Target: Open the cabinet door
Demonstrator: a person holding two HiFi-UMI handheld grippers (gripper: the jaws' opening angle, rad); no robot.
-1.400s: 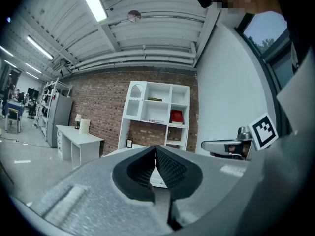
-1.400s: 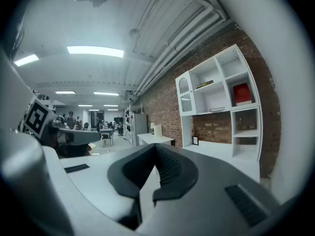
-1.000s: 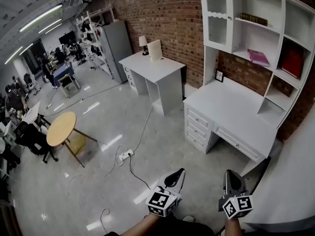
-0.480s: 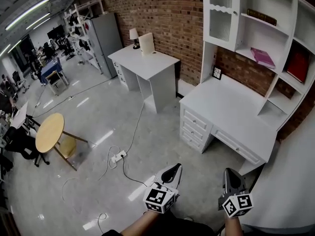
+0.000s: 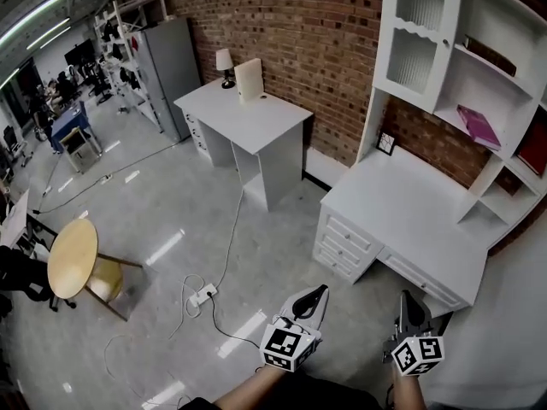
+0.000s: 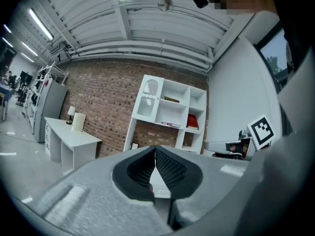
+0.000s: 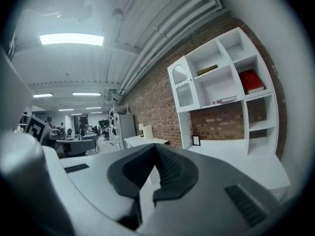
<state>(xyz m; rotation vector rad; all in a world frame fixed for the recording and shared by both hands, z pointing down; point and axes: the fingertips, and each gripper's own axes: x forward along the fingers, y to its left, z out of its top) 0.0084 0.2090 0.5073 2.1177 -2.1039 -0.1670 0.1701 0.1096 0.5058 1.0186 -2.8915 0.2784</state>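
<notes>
Holds the left gripper (image 5: pixel 314 295) clenched on nothing, pads meeting tip to tip, pointed about level. Holds the right gripper (image 5: pixel 413 302) the same way, pressed together and empty, just beside the first. Stands well apart from the white desk (image 5: pixel 402 203) and its hutch (image 5: pixel 373 139) against the brick wall (image 5: pixel 299 32).

Finds the cabinet door (image 5: pixel 419 34) closed at the hutch's upper left end, above the desktop and beside the open shelves with the pink book (image 5: pixel 477 126). Reads as a light, stiff painted frame with an arched top and pale inset panels, so calls for a gentle, steady pull and no jerk. Should swing on side hinges with little resistance beyond a catch.

Cannot make out a knob or handle at this range; presumably sits on one vertical edge of the frame. Needs the jaws parted first, then a pinch on that knob, or a jaw tip hooked behind the frame's free edge, never pressed on the panels.
</notes>
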